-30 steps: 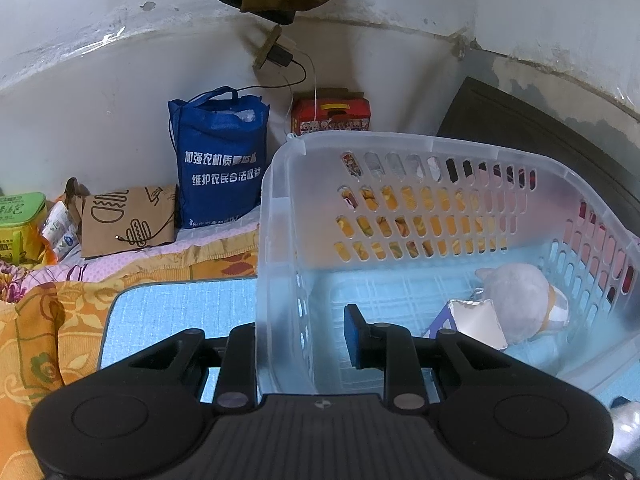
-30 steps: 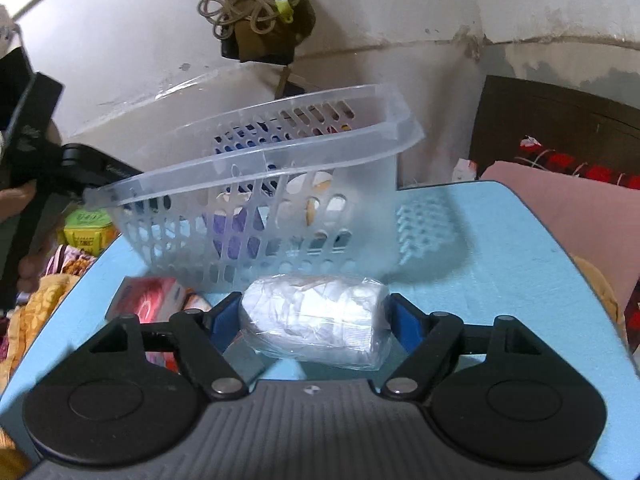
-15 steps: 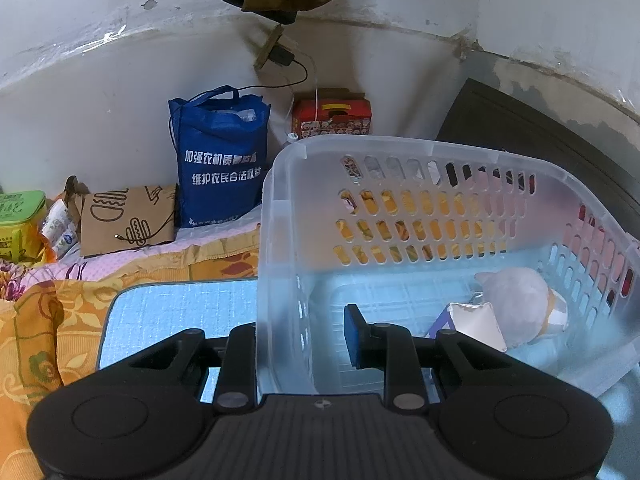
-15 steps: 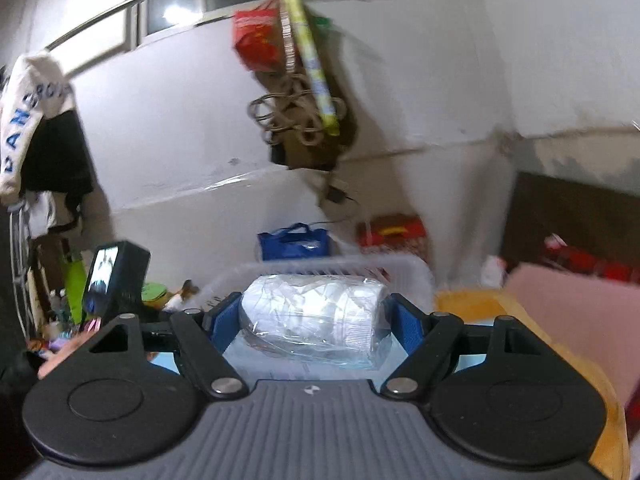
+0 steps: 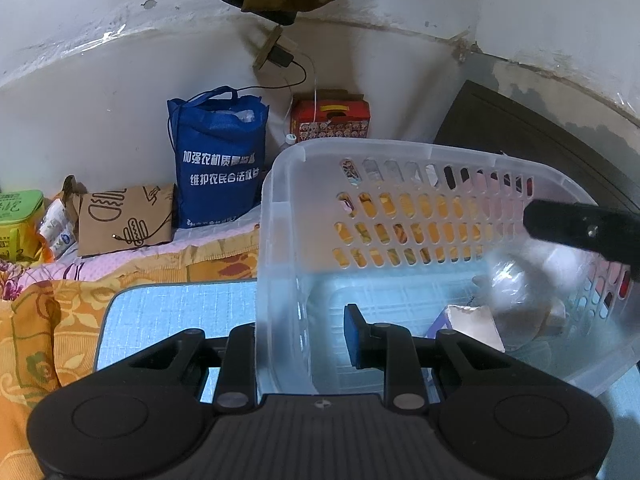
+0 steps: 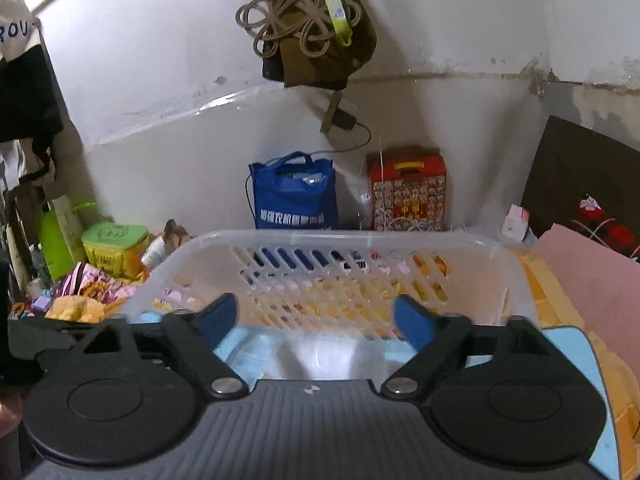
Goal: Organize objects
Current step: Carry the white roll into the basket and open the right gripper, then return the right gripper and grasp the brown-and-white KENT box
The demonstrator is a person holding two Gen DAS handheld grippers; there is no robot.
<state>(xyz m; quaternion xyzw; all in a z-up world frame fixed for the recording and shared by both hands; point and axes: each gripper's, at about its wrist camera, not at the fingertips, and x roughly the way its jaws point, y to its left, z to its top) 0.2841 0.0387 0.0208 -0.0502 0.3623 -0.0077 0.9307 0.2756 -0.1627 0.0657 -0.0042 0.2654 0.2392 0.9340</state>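
Note:
A clear plastic basket (image 5: 360,152) stands tilted on a light blue mat (image 5: 180,308). My left gripper (image 5: 298,340) is shut on its near side wall, one finger inside and one outside. My right gripper (image 6: 316,316) hangs over the basket rim (image 6: 340,236), its jaws opening with nothing pressed between them. Below it a white wrapped roll (image 6: 324,356) shows as a blur, inside the basket. In the left wrist view the roll (image 5: 516,280) blurs beneath a black finger (image 5: 580,228) of the right gripper. A white carton (image 5: 474,320) lies on the basket floor.
Against the back wall stand a blue bag (image 5: 220,160), a red box (image 5: 330,120), a brown paper bag (image 5: 124,216) and a green box (image 5: 20,216). A dark board (image 5: 520,140) leans at the right. A pink blanket (image 6: 592,280) lies right of the basket.
My right gripper rose from beside the basket to above its rim with the white roll, then opened, and the roll dropped out of the jaws. The left gripper kept still on the basket wall.

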